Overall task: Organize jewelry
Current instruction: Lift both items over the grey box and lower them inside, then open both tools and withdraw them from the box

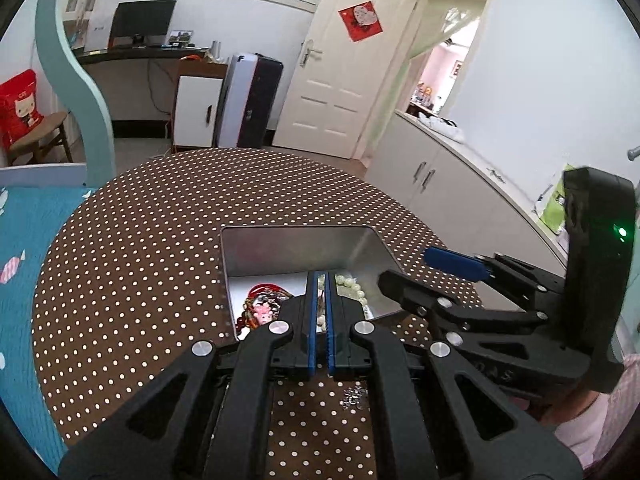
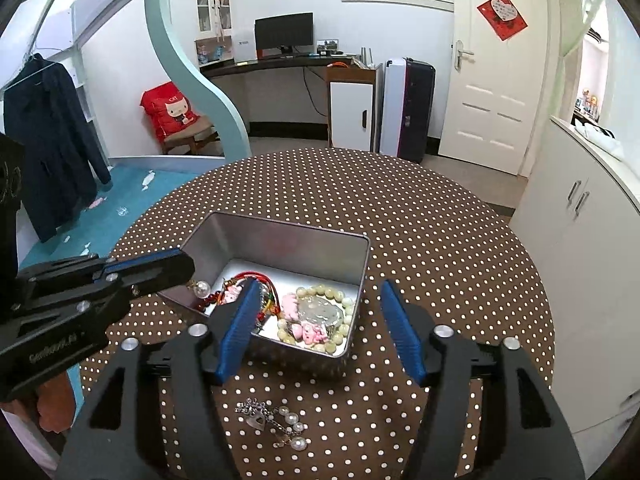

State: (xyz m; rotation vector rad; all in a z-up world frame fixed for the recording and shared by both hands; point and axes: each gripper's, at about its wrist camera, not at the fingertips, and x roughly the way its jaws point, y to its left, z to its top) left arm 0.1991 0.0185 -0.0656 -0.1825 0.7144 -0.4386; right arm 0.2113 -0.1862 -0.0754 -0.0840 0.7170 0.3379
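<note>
An open metal tin [image 2: 280, 225] sits on the round polka-dot table [image 2: 440, 240]. It holds a pale bead bracelet [image 2: 345, 307], pink charms [image 2: 304, 332] and red cord pieces [image 2: 260, 280]. My left gripper [image 2: 185, 267] reaches in from the left with its jaws a narrow slit apart. A pearl earring [image 2: 202, 289] dangles from its tip over the tin's left wall. In the left wrist view, the left gripper [image 1: 320, 277] points into the tin [image 1: 300, 230]. My right gripper [image 2: 319, 286] stands open over the tin's near side and holds nothing.
On the table in front of the tin lie a silver chain with a heart pendant [image 2: 256, 416] and a second pearl earring [image 2: 294, 434]. A blue-covered bed [image 1: 24, 260] borders the table's left. White cabinets [image 2: 580, 240] run along the right.
</note>
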